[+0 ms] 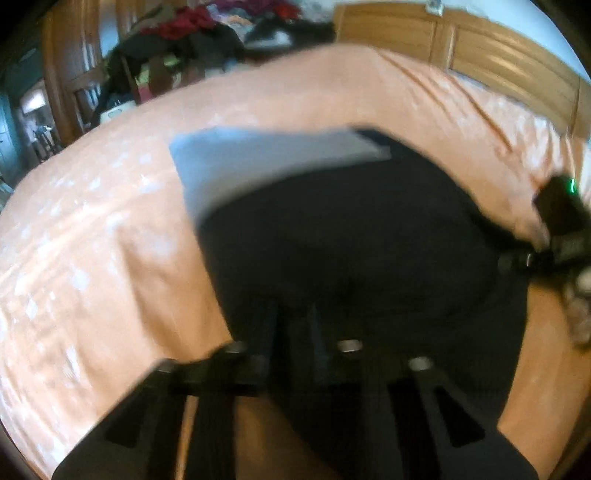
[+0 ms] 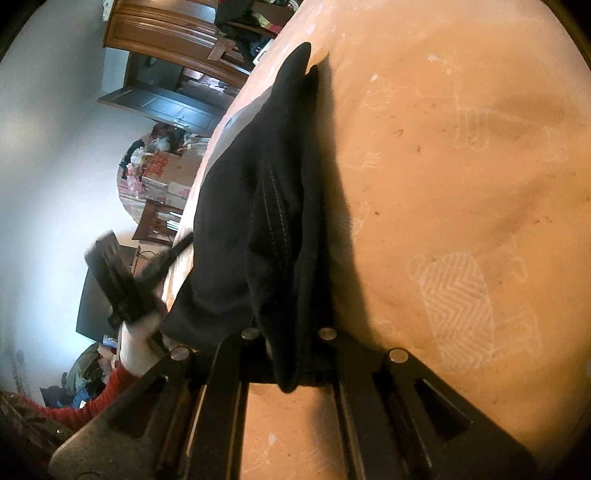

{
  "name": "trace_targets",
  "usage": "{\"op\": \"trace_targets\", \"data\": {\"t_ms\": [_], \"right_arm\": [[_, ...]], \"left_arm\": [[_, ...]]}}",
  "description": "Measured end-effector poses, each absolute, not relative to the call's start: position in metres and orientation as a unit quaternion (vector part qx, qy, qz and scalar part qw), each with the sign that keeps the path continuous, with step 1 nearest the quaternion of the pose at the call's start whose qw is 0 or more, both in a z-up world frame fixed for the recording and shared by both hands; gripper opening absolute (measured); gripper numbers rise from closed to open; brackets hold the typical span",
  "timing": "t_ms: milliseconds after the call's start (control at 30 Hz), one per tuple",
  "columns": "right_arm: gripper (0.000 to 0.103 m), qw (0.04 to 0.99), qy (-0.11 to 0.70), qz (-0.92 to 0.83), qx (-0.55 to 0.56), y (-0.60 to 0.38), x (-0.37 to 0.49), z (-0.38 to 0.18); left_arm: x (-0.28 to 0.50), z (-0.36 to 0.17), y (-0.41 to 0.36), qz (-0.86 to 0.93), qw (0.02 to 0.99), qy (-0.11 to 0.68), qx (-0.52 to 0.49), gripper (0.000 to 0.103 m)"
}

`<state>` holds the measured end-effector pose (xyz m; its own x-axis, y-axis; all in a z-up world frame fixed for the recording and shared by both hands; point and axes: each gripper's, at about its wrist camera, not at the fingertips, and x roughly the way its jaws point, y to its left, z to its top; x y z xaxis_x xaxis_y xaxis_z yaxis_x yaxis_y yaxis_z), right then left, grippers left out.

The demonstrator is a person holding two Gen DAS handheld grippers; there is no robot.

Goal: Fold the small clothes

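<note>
We see the bed filling both views, covered in an orange sheet with a pale printed pattern. Only the right wrist view gives that pattern sharply, a white zigzag shape at about 4 o'clock; the left wrist view is blurred by motion and shows it as faint white flecks.

The black garment lies draped over the bed at the centre of the left view, with a pale grey-blue panel showing at its 11 o'clock edge. In the right view the same garment hangs bunched in folds, a line of light stitching running down it, and it casts a dark shadow on the sheet to its 3 o'clock side.

The left gripper has its fingers drawn close together on the black cloth at 6 o'clock. The right gripper has its fingers pinched on a fold of the garment that hangs out below them.

Each view catches the other tool: the right gripper sits at 3 o'clock in the left view, and the left gripper, with a hand and a red sleeve, at 8 o'clock in the right.

A wooden headboard appears only in the left view at 1 o'clock, and piled clothes at 11 o'clock. A cluttered round counter shows only in the right view at 9 o'clock.
</note>
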<state>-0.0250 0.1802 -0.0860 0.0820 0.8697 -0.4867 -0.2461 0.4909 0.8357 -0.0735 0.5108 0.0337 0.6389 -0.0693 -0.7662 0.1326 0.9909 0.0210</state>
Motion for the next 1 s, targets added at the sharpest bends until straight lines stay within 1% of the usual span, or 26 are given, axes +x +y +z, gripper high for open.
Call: {"op": "trace_targets", "data": {"t_ms": [67, 167, 200, 233, 267, 333, 433, 500, 533, 567, 600, 633, 667, 700, 767, 800, 867, 900, 933, 1000], "right_arm": [[0.0, 0.677, 0.536, 0.414, 0.29, 0.18, -0.026, -0.085], [0.0, 0.674, 0.533, 0.42, 0.291, 0.184, -0.026, -0.084], [0.0, 0.674, 0.534, 0.42, 0.29, 0.183, -0.026, -0.085], [0.0, 0.673, 0.533, 0.422, 0.292, 0.18, -0.025, -0.087], [0.0, 0.672, 0.532, 0.423, 0.293, 0.179, -0.026, -0.087], [0.0, 0.676, 0.529, 0.424, 0.29, 0.178, -0.026, -0.088], [0.0, 0.677, 0.525, 0.426, 0.29, 0.178, -0.028, -0.088], [0.0, 0.677, 0.524, 0.427, 0.291, 0.177, -0.028, -0.089], [0.0, 0.676, 0.524, 0.427, 0.292, 0.177, -0.028, -0.089], [0.0, 0.675, 0.523, 0.429, 0.293, 0.177, -0.028, -0.089], [0.0, 0.674, 0.524, 0.43, 0.294, 0.177, -0.027, -0.09], [0.0, 0.674, 0.525, 0.429, 0.294, 0.177, -0.027, -0.09], [0.0, 0.674, 0.525, 0.428, 0.295, 0.177, -0.027, -0.09], [0.0, 0.674, 0.525, 0.428, 0.295, 0.177, -0.027, -0.09], [0.0, 0.672, 0.527, 0.428, 0.297, 0.176, -0.027, -0.09], [0.0, 0.671, 0.527, 0.428, 0.298, 0.176, -0.027, -0.09], [0.0, 0.668, 0.528, 0.428, 0.302, 0.175, -0.027, -0.09], [0.0, 0.668, 0.528, 0.427, 0.303, 0.174, -0.027, -0.091], [0.0, 0.671, 0.526, 0.424, 0.303, 0.173, -0.028, -0.09], [0.004, 0.686, 0.521, 0.414, 0.295, 0.174, -0.032, -0.085]], "left_arm": [[-0.053, 0.035, 0.52, -0.035, 0.913, 0.403, 0.044, 0.01], [-0.029, -0.014, 0.523, -0.036, 0.89, 0.449, 0.067, 0.01], [-0.029, -0.013, 0.519, -0.035, 0.892, 0.444, 0.079, 0.007], [-0.029, -0.012, 0.514, -0.037, 0.889, 0.447, 0.092, 0.002], [-0.027, -0.01, 0.511, -0.039, 0.885, 0.451, 0.107, 0.002], [-0.019, 0.004, 0.515, -0.051, 0.887, 0.451, 0.088, 0.0], [-0.001, 0.047, 0.524, -0.052, 0.917, 0.388, 0.078, 0.003], [0.023, 0.046, 0.526, -0.042, 0.921, 0.377, 0.091, 0.005], [0.044, 0.03, 0.532, -0.029, 0.91, 0.402, 0.095, 0.011], [0.064, 0.011, 0.54, -0.022, 0.895, 0.437, 0.084, 0.014], [0.077, -0.011, 0.549, -0.03, 0.882, 0.467, 0.06, 0.015], [0.084, -0.022, 0.558, -0.038, 0.876, 0.479, 0.033, 0.014], [0.09, -0.02, 0.566, -0.031, 0.877, 0.48, 0.004, 0.015], [0.092, -0.018, 0.566, -0.025, 0.875, 0.483, -0.003, 0.015], [0.082, -0.012, 0.56, -0.017, 0.878, 0.477, 0.019, 0.012], [0.073, -0.003, 0.559, -0.021, 0.881, 0.473, 0.014, 0.008], [0.043, 0.014, 0.563, -0.026, 0.89, 0.454, -0.012, 0.008], [0.027, 0.023, 0.567, -0.021, 0.894, 0.447, -0.021, 0.014], [0.006, 0.031, 0.571, -0.013, 0.897, 0.442, -0.028, 0.026], [-0.037, 0.041, 0.578, -0.001, 0.899, 0.437, -0.023, 0.036]]}}
